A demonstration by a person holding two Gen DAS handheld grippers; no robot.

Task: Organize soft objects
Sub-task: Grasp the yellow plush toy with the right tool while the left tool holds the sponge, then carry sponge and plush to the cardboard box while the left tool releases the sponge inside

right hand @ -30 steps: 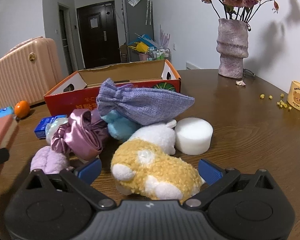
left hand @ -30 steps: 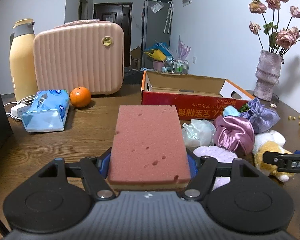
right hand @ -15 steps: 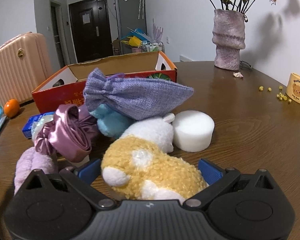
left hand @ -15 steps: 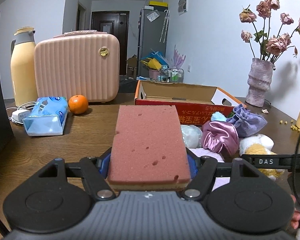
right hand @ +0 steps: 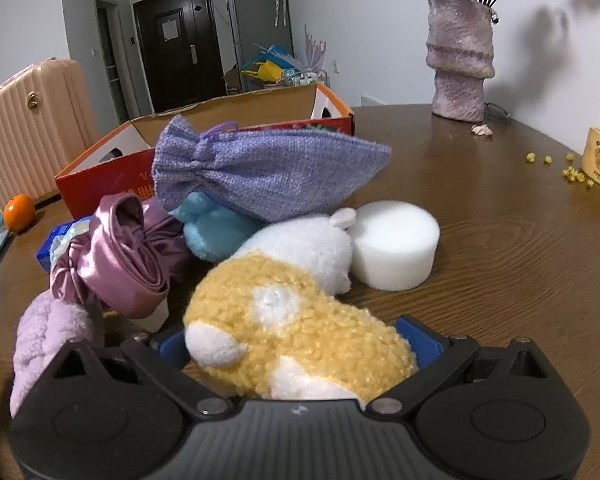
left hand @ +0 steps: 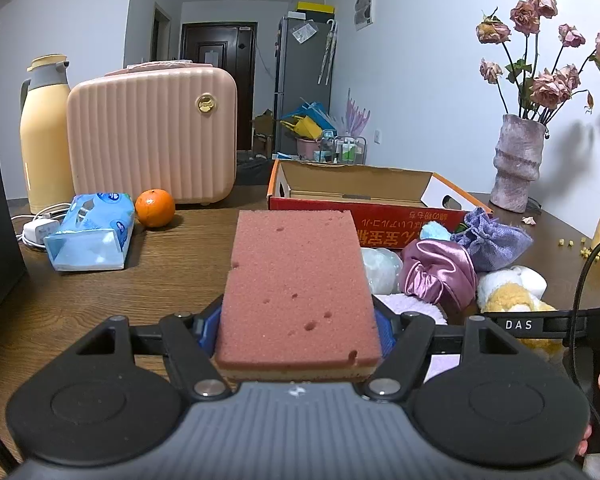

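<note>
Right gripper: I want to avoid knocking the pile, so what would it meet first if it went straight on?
The yellow plush, already between the open right gripper's fingers. Behind it lies the white plush; depth there is unclear.

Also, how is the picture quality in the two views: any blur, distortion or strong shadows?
Left wrist view: sharp; fisheye bends the wall edges and darkens the corners; the flowers cast soft shadows on the wall behind the vase. Right wrist view: the yellow plush toy close to the lens is slightly soft, the white foam cylinder sharper; the corners are dark too.
</note>
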